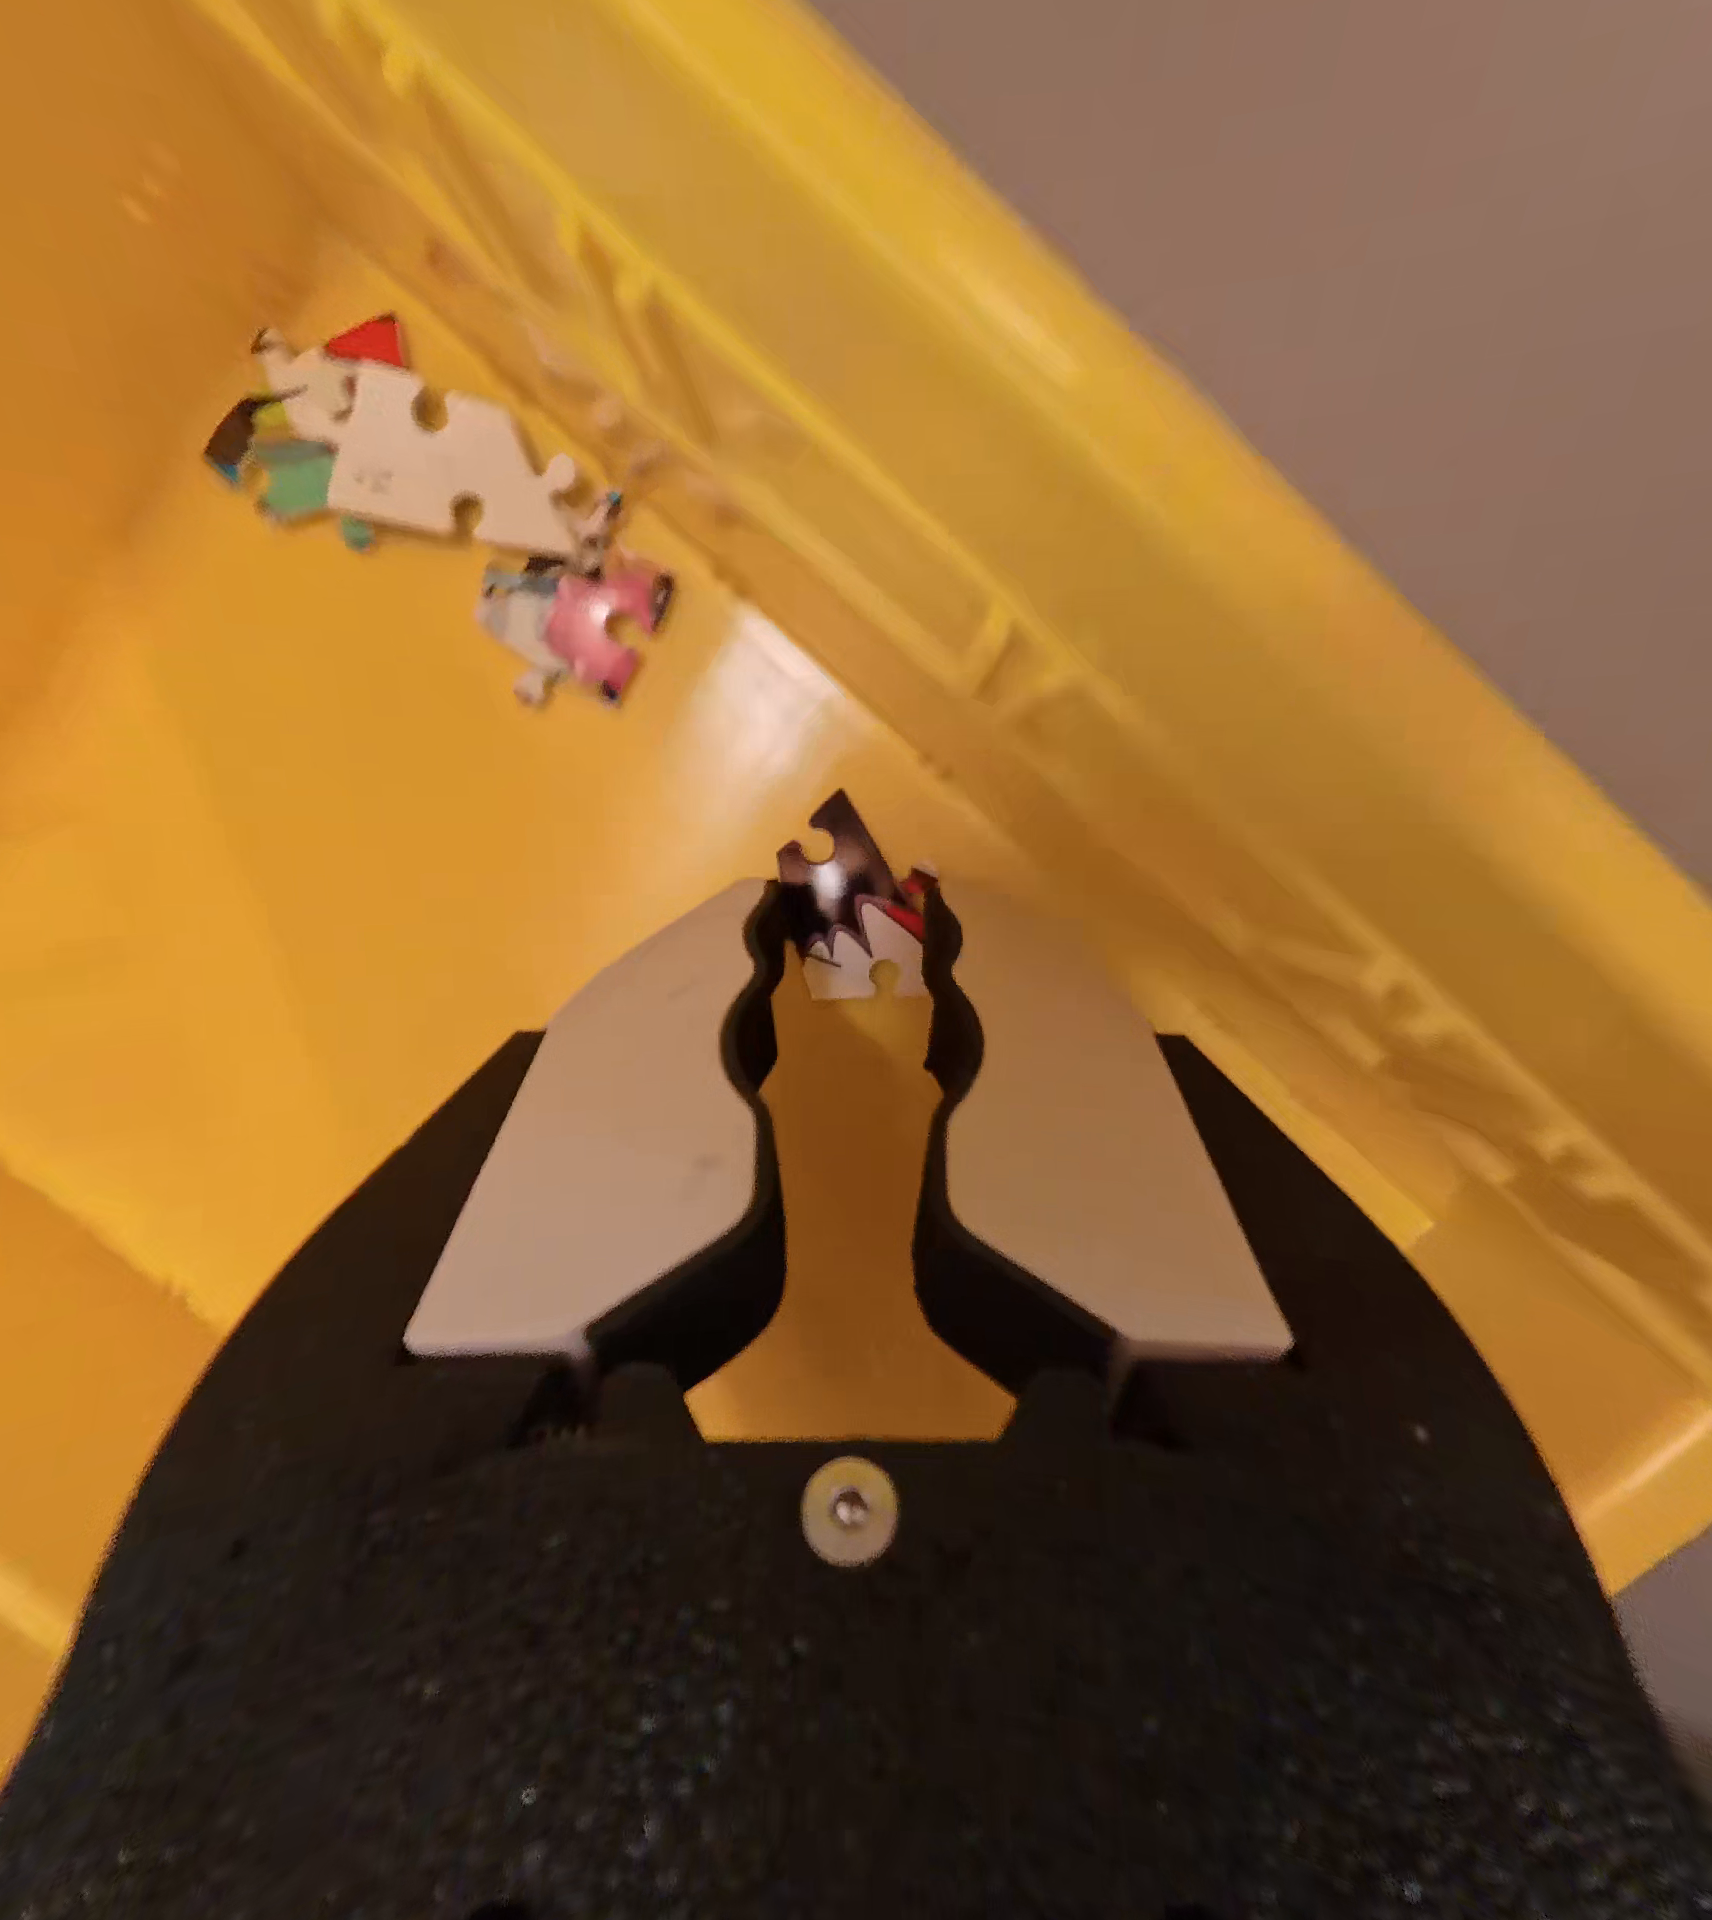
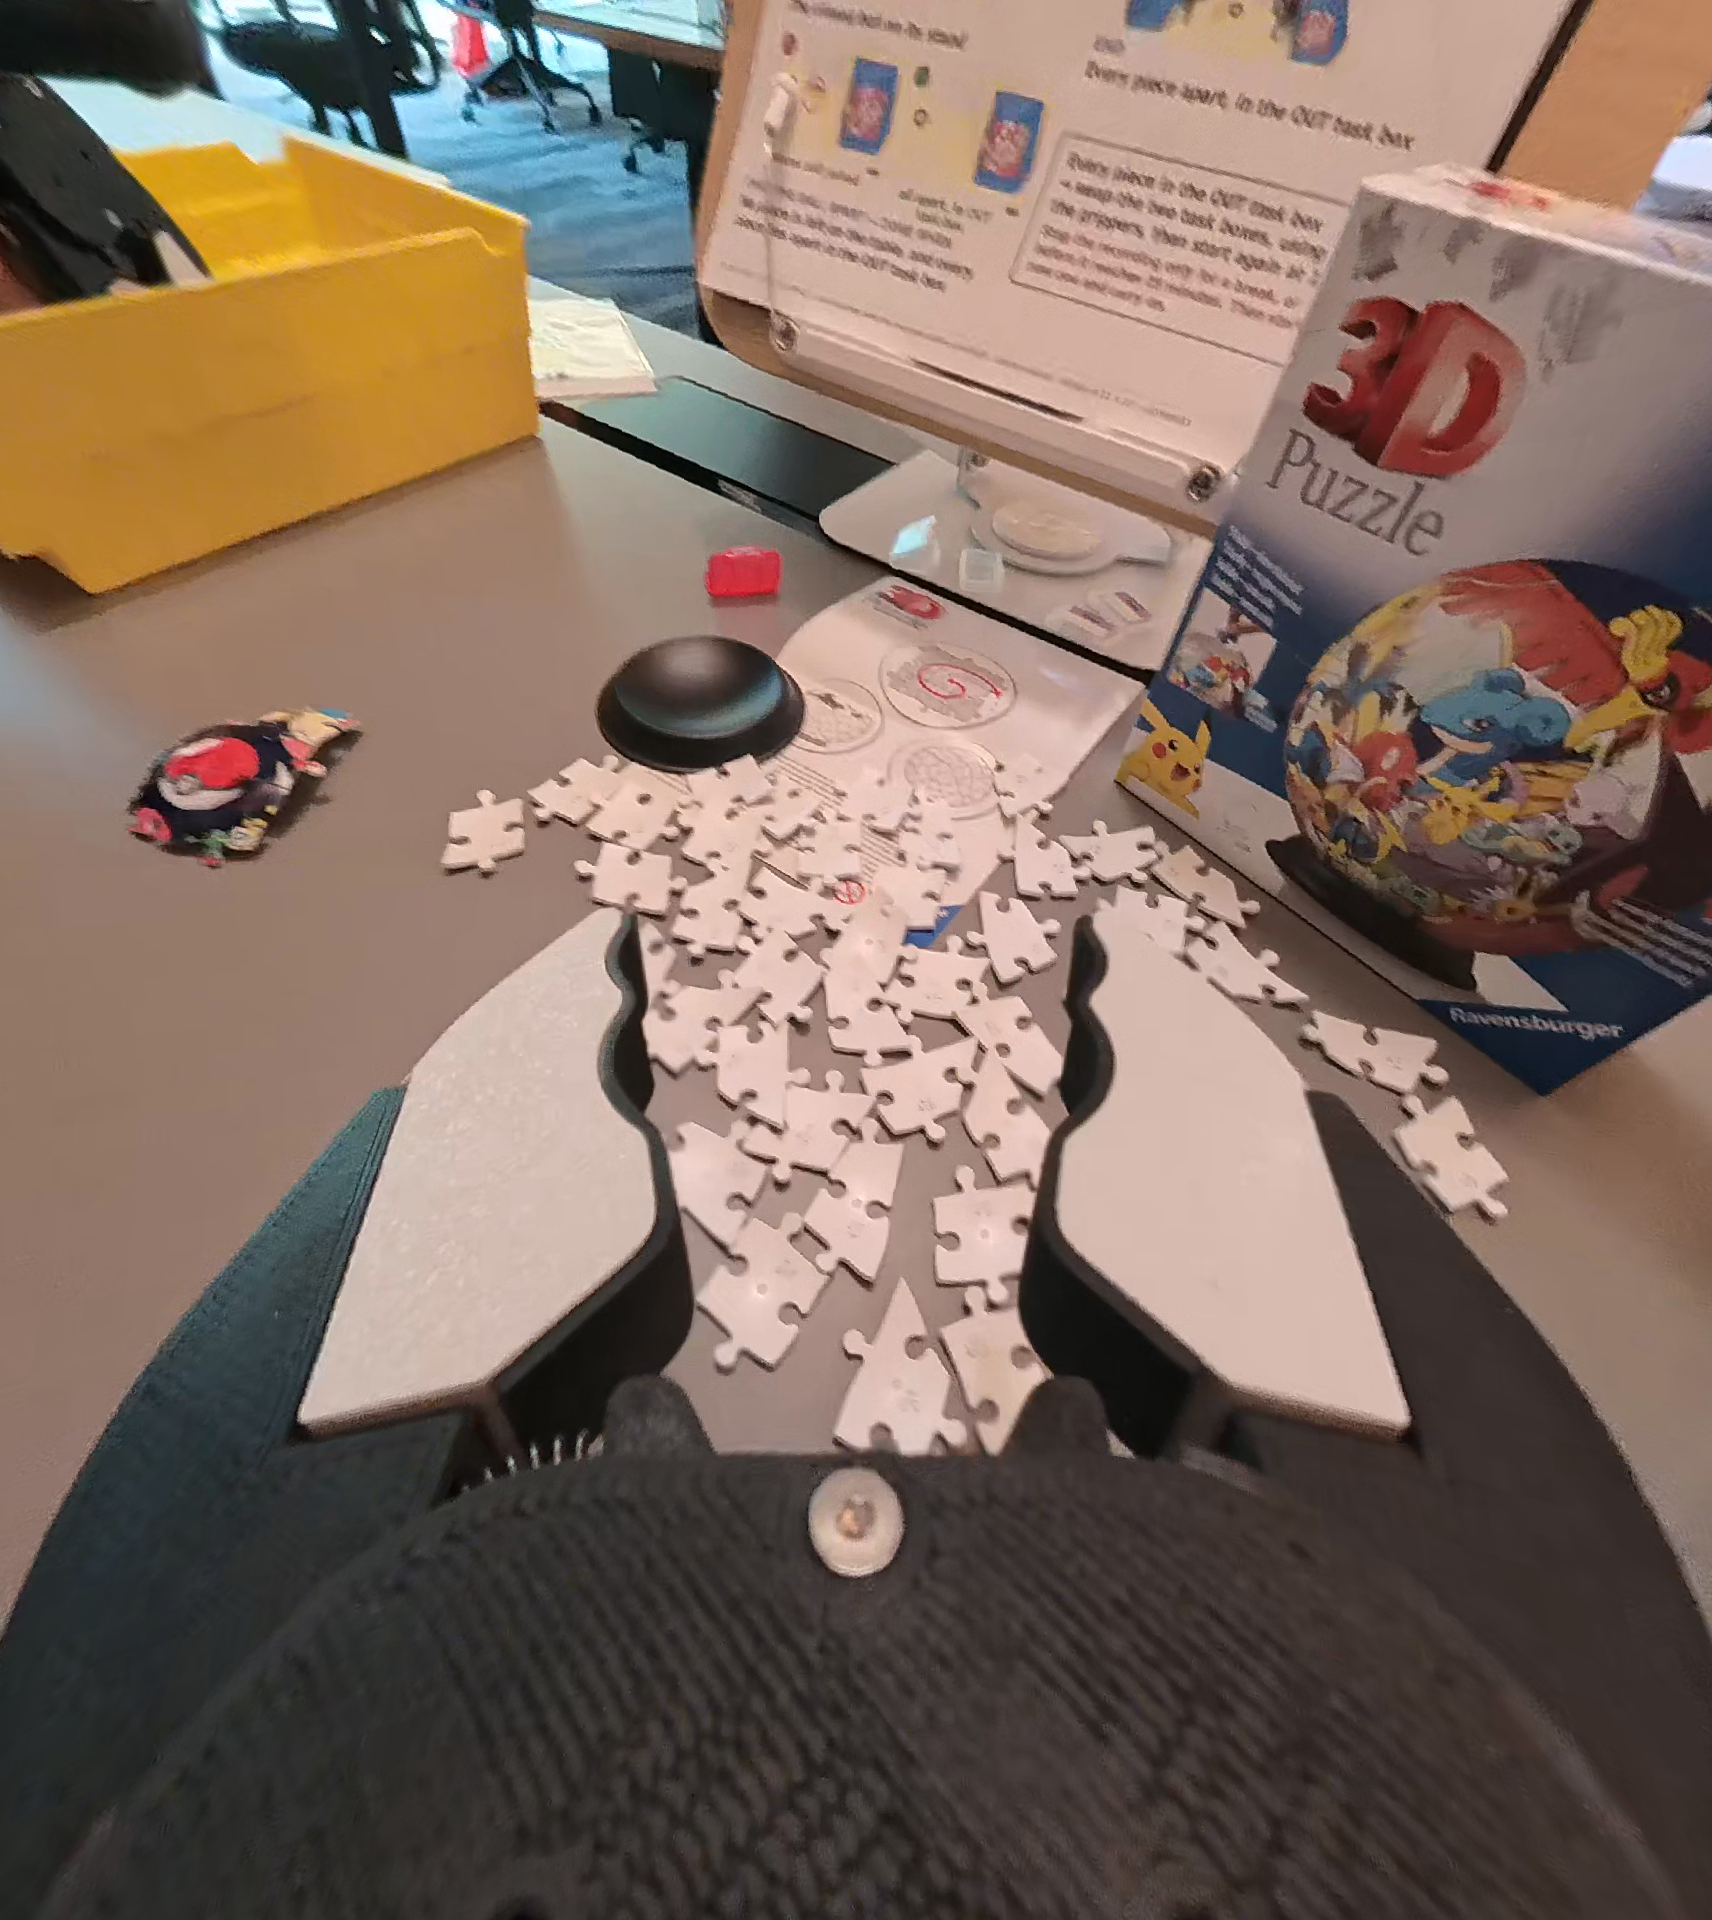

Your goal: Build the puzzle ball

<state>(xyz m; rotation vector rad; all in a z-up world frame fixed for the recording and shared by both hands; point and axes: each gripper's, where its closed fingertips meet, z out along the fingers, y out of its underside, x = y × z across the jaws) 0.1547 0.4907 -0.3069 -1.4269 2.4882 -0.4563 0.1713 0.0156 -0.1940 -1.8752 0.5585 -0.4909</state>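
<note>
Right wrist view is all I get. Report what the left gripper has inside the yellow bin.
Observer: The left gripper is shut on a dark puzzle piece, pinched at its fingertips.
Operator: List what else is in the bin.
Observer: A few loose pieces lie on the yellow bin floor, some white side up.
Operator: Say where they sit.
Observer: Close to one ribbed bin wall, apart from the held piece.
</note>
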